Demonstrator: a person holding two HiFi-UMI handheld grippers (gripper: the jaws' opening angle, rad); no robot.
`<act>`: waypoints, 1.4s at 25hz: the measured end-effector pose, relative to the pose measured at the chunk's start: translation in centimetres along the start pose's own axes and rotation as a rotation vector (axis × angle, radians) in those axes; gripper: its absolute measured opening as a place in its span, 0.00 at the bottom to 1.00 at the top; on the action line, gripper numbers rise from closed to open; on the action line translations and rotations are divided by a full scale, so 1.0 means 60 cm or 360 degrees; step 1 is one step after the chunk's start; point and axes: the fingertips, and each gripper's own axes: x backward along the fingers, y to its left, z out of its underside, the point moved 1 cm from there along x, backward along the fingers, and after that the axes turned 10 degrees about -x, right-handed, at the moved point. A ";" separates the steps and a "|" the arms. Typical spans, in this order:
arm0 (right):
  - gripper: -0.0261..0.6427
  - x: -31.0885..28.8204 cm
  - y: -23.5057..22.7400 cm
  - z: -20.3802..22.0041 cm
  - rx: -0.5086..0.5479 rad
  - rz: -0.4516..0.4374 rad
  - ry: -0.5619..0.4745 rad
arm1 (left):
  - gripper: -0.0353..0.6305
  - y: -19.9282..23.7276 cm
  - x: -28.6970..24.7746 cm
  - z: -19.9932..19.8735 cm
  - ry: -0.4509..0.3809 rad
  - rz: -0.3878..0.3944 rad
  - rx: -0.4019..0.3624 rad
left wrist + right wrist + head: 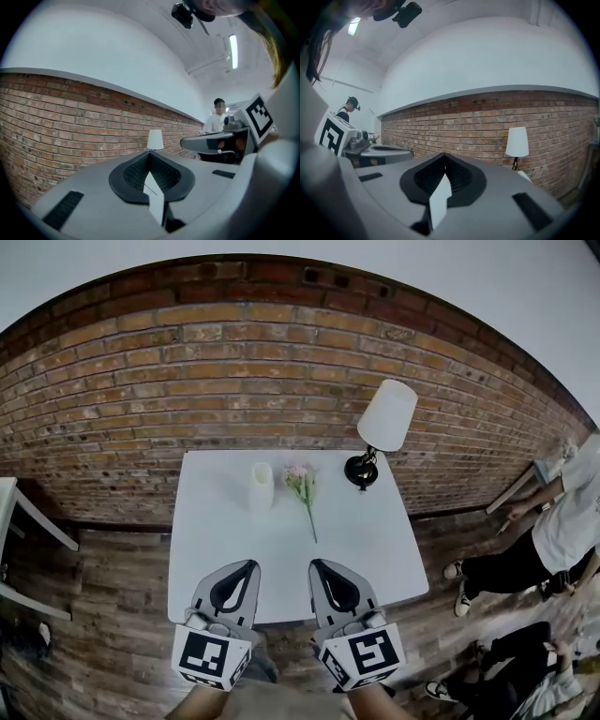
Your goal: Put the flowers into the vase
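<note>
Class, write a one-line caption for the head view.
Left tool and right tool, both shut, hover at the near edge of a table with vase, flower and lamp, brick wall behind.

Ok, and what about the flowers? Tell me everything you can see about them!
The flowers are a small bunch with pale pink blooms, some green leaves and one thin green stem. Whether they are real or fake is impossible to tell. They lie flat on the white table, with the blooms toward the brick wall and the stem pointing toward the near edge. The white vase stands just left of them, with a gap between. Only the table touches them.
</note>
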 end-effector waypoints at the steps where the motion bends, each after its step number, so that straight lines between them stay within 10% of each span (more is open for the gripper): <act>1: 0.05 -0.015 -0.008 -0.001 0.0002 0.0013 0.0009 | 0.06 0.010 -0.013 0.004 0.0008 0.0009 -0.0002; 35: 0.33 -0.397 -0.306 0.274 -0.0092 0.0137 0.1278 | 0.06 0.120 -0.208 0.088 0.0214 0.0063 0.0084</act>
